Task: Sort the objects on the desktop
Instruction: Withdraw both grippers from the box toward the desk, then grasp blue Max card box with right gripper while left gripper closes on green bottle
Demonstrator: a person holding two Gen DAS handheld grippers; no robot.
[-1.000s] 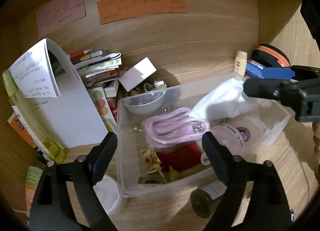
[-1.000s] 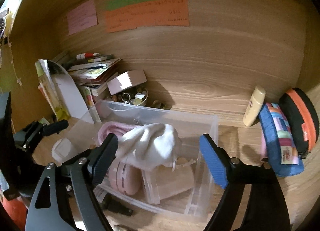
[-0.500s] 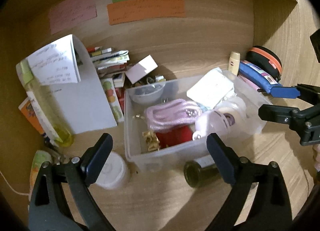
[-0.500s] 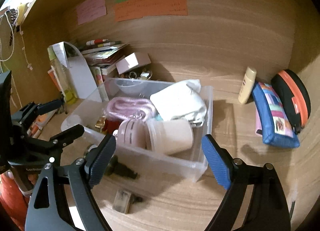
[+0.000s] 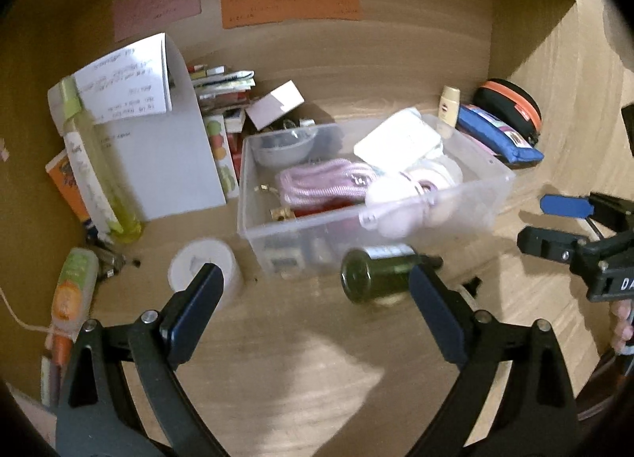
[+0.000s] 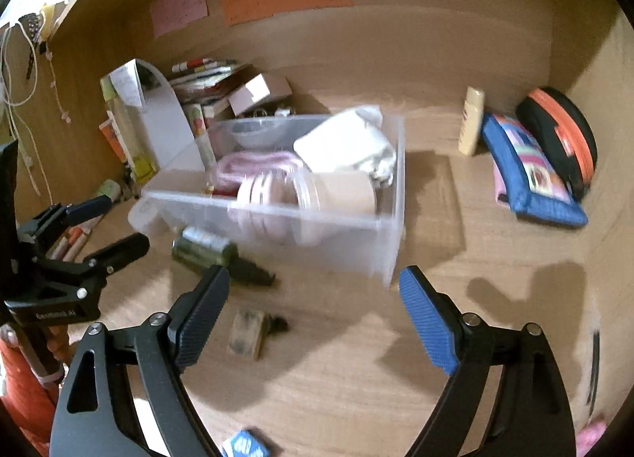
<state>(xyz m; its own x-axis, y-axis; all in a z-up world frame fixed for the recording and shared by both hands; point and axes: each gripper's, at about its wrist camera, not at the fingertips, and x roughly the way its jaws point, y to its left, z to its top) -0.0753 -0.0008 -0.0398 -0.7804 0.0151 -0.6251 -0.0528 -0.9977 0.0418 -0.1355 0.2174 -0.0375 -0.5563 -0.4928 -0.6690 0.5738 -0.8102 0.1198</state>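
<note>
Left tongs point(image 5: 315, 290): spread wide, nothing between them; the jaws have just been opening.
Right tongs point(image 6: 313, 296): spread wide, empty.
Dark green bottle point(image 5: 376, 272): lying on its side on the table point(image 5: 317, 358), lower centre of the left view, just in front of the clear bin point(image 5: 467, 199).
Handling: judged to be glass, so stiff, smooth, fairly heavy and breakable; rolling is likely.
Hold: best taken across the middle of the body, not by the narrow neck.
Small block point(image 6: 246, 333): loose on the table, centre-low in the right view; too blurred to be identified.
</note>
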